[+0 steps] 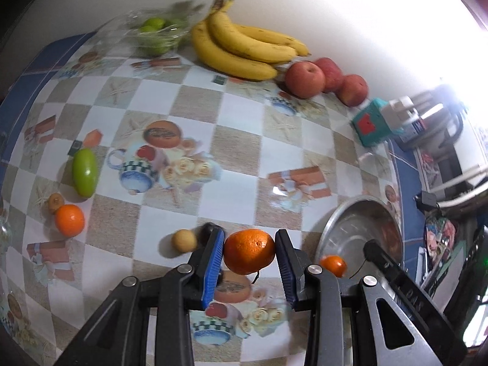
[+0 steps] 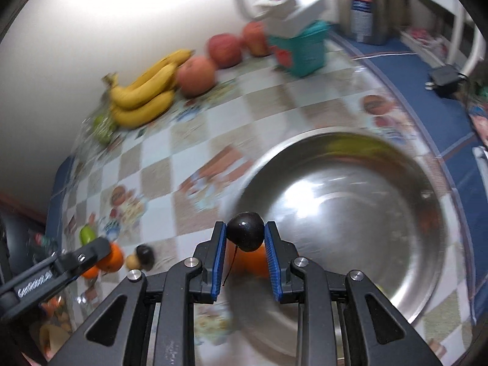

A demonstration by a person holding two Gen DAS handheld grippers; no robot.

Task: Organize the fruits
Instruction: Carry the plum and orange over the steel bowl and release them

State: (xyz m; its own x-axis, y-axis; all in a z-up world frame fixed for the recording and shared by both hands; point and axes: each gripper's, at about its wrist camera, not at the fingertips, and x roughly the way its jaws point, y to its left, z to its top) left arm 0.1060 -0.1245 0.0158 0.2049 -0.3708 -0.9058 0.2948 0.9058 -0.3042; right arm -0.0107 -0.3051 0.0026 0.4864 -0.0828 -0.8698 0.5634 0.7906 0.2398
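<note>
The right claw (image 2: 245, 238) grips a dark cherry (image 2: 245, 231), poised at the near-left rim of the steel bowl (image 2: 350, 213), which lies ahead and right; the left claw (image 1: 249, 251) clamps an orange (image 1: 249, 251) over the checked desk (image 1: 231, 140), with the bowl to its right

my left wrist view looks steeply down over its fingers at the checked tablecloth (image 1: 231, 113), close in. my right wrist view, blurred, faces down into the steel bowl (image 2: 350, 201). both share the bananas (image 1: 241, 52) in their upper frames, and the bowl.
</note>
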